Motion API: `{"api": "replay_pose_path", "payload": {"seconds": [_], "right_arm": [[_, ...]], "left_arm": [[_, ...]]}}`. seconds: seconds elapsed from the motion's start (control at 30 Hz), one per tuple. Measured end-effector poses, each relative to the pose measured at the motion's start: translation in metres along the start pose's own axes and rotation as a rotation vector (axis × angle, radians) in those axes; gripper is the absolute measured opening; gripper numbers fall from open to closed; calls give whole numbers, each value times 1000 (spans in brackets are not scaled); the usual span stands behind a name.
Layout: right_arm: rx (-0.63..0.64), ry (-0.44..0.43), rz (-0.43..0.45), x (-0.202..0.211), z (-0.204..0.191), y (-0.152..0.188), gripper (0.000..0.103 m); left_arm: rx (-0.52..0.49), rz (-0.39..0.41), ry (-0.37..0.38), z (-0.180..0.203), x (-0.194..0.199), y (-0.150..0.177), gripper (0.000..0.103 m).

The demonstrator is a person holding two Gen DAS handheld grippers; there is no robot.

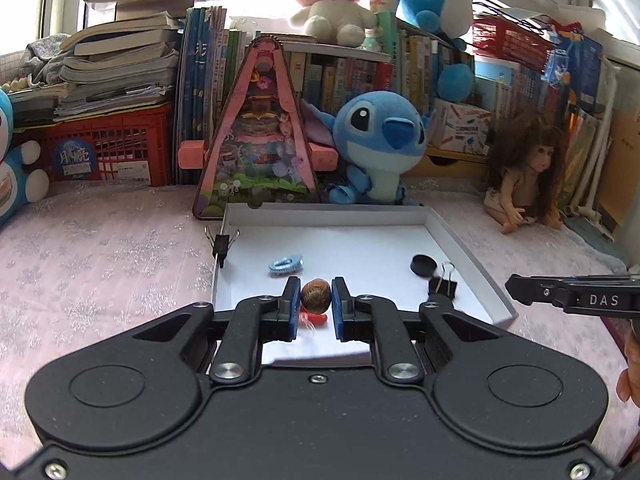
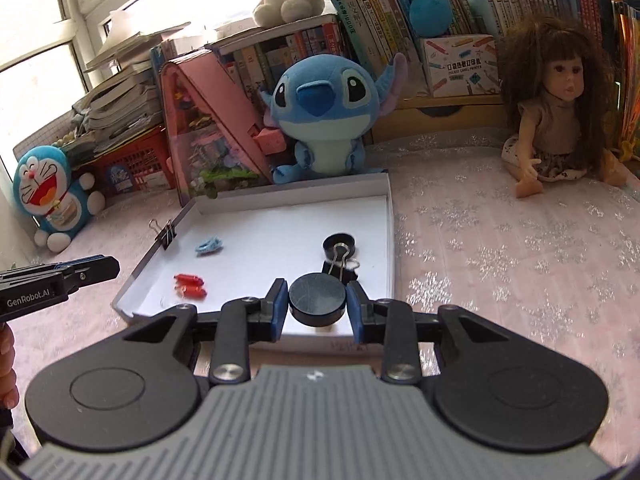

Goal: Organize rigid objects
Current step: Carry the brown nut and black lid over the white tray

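Note:
A white shallow tray (image 1: 460, 236) (image 2: 390, 216) lies on the pink cloth. My left gripper (image 1: 316, 300) is shut on a brown walnut (image 1: 316, 295) above the tray's near part, over red clips (image 1: 314, 317) (image 2: 191, 285). My right gripper (image 2: 318, 300) is shut on a black round disc (image 2: 317, 298) at the tray's near edge. In the tray lie a blue hair clip (image 1: 286, 265) (image 2: 208, 245), a second black disc (image 1: 424, 266) (image 2: 339, 243) and a black binder clip (image 1: 443, 283) (image 2: 340, 266). Another binder clip (image 1: 221, 245) (image 2: 165, 234) grips the tray's left wall.
A Stitch plush (image 1: 380, 144) (image 2: 324, 116) and a pink triangular toy box (image 1: 260, 128) stand behind the tray. A doll (image 1: 524, 176) (image 2: 560, 112) sits at the right, a Doraemon plush (image 2: 50, 196) at the left. Books and a red crate (image 1: 108, 152) line the back.

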State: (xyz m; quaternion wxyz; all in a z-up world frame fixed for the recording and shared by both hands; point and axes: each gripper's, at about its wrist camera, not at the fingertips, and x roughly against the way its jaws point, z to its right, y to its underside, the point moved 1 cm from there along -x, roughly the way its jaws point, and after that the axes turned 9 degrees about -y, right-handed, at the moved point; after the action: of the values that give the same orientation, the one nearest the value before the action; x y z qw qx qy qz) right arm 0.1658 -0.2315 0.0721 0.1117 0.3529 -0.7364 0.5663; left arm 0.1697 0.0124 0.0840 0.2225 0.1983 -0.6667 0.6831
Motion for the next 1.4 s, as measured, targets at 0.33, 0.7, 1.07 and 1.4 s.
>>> {"api": "replay_pose_path", "payload": {"seconds": [0.33, 0.7, 1.07, 1.4], "right_arm": [[-100, -19, -44, -39, 23, -54, 37], [-53, 28, -118, -102, 26, -74, 37], [-36, 56, -181, -152, 37, -73, 37], [-22, 67, -206, -177, 40, -66, 37]], "left_arm": [[52, -93, 34, -7, -64, -43, 15], [72, -163, 22, -7, -140, -59, 15], [52, -223, -2, -5, -197, -50, 15], [-29, -234, -14, 7, -202, -37, 15]]}}
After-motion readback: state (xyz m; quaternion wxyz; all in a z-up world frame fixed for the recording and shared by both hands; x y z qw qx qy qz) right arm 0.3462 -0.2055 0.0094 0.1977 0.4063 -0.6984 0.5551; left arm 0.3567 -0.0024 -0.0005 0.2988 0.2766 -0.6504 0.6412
